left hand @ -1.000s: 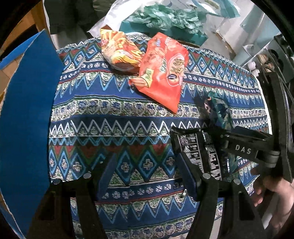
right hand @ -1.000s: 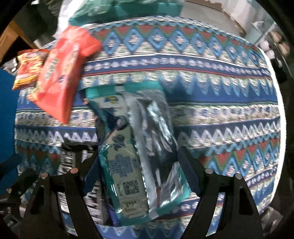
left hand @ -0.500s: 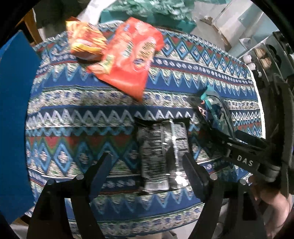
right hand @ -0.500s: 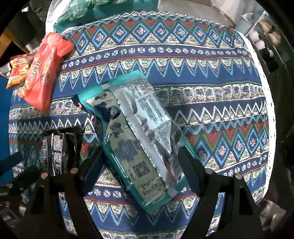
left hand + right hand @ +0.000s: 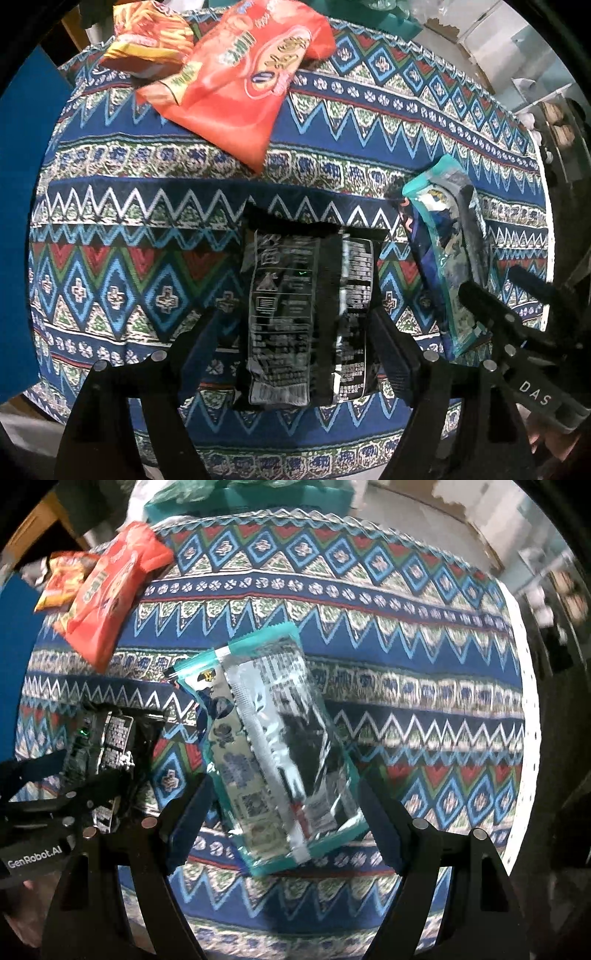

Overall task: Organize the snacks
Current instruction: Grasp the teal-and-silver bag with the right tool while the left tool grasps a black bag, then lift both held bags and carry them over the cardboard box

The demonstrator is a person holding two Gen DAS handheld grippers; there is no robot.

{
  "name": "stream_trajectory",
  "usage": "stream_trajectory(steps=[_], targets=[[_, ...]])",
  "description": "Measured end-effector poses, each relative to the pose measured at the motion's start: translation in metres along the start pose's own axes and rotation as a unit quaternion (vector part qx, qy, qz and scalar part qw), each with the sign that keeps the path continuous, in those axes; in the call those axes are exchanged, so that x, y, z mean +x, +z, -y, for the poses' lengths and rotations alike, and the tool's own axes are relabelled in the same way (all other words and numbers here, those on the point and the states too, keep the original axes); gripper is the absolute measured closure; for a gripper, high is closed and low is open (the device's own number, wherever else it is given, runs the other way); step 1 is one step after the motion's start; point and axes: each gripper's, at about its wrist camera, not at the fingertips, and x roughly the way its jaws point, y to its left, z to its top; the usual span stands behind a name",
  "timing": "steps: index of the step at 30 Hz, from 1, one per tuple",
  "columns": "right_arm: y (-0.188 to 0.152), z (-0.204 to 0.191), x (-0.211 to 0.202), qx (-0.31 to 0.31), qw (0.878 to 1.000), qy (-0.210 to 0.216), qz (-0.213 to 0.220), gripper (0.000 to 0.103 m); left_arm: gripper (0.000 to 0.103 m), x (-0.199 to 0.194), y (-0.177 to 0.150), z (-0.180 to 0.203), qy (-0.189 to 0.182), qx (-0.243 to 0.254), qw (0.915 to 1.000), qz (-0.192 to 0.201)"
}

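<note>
Table: round, draped in blue, red and green geometric-patterned cloth.

Black snack packet: flat on cloth at near side of table, printed back face up, white text visible. Positioned between fingers of left tool; tool spread wide, pads apart from packet edges on both sides, nothing pinched. Also visible at left of right wrist view, partly behind left tool's body.

Teal snack packet: flat on cloth, silver back panel and printed code facing up, lying at a slant. Near end between fingers of right tool; tool spread open, pads just outside packet edges, no contact discernible. Seen in left wrist view to right of black packet, close beside it without touching.

Red snack bag: far-left part of table, well apart from both tools. Overlaps edge of orange-yellow snack bag at far-left rim.

Blue panel: beside left edge of table.

Green crumpled plastic with teal box: beyond far edge of table.
</note>
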Motion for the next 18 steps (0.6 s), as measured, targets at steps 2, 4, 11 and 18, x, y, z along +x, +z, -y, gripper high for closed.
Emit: stream_trajectory(steps=[2, 4, 11, 18], targets=[[0.002, -0.001, 0.004, -0.017, 1.0, -0.006, -0.002, 0.024, 0.02, 0.005, -0.002, 0.002, -0.003, -0.001, 1.0, -0.004], [0.004, -0.001, 0.01, -0.03, 1.0, -0.005, -0.004, 0.024, 0.018, 0.009, -0.004, 0.004, -0.006, -0.007, 0.9999, -0.007], [0.01, -0.002, 0.02, -0.046, 0.999, 0.001, 0.007, 0.024, 0.017, 0.02, -0.011, 0.022, -0.025, -0.005, 0.9995, -0.016], [0.015, -0.016, 0.039, -0.057, 0.998, -0.008, 0.002, 0.023, 0.018, 0.022, -0.013, 0.032, -0.011, 0.024, 0.9996, 0.005]])
